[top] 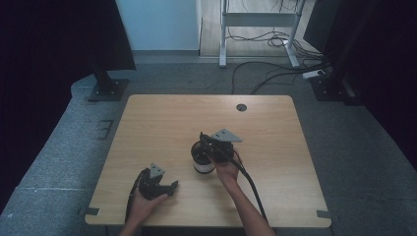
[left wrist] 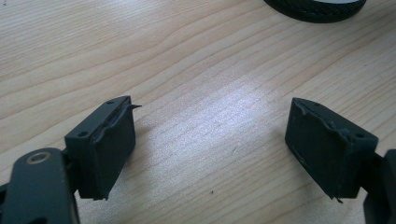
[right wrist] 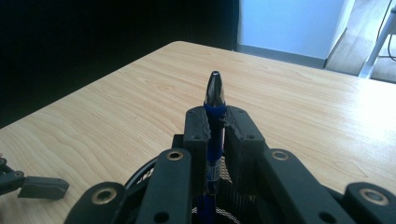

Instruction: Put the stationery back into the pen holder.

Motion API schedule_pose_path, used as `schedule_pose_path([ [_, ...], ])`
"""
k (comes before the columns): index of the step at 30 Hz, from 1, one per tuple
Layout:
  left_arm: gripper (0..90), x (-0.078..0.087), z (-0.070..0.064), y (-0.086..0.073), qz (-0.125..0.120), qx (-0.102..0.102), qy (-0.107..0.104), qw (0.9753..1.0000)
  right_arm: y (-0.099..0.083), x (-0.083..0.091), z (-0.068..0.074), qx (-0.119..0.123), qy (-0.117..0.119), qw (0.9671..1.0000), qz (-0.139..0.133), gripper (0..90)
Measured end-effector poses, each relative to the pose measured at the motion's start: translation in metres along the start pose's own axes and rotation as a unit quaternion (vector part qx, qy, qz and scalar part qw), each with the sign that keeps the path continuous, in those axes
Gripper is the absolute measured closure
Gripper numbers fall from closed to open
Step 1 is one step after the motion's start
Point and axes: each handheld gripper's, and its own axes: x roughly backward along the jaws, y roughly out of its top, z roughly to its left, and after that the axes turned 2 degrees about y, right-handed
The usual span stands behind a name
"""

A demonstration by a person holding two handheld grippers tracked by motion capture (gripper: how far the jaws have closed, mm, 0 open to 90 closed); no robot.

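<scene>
A blue pen (right wrist: 215, 107) with a silver tip stands upright between the jaws of my right gripper (right wrist: 216, 128), which is shut on it. Below the pen is a black mesh pen cup (right wrist: 219, 205), and the pen's lower end reaches down into it. In the high view the cup (top: 200, 161) stands near the table's middle, with my right gripper (top: 212, 146) right over it. My left gripper (top: 169, 187) rests low at the front left, open. Its jaws (left wrist: 210, 144) stand wide apart over bare wood with nothing between them. The cup's dark base (left wrist: 317, 8) shows at the top edge.
The wooden table (top: 162, 123) has a cable hole (top: 241, 107) near its far edge. Dark monitor stands (top: 105, 86) and floor cables (top: 275, 69) lie beyond the table. A jaw of the left gripper (right wrist: 39, 187) shows at the lower left of the right gripper view.
</scene>
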Motion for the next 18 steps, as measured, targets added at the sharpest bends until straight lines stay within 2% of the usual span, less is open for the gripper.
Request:
schedule_pose_path([
  [4,16.3,0.000,0.000,0.000,0.000,0.000,0.000,1.0000,-0.002,0.003,0.000,0.001,0.004,1.0000,0.002,76.1],
  [9,16.2,0.000,0.000,0.000,0.000,0.000,0.000,1.0000,-0.003,0.005,0.000,0.005,0.006,0.9999,0.010,69.7],
  [15,16.3,0.000,0.000,0.000,0.000,0.000,0.000,1.0000,-0.005,0.015,0.002,0.025,-0.011,0.9995,0.014,46.1],
  [18,16.3,0.000,0.000,0.000,0.000,0.000,0.000,1.0000,-0.010,0.027,0.005,0.032,-0.019,0.9992,0.012,39.9],
])
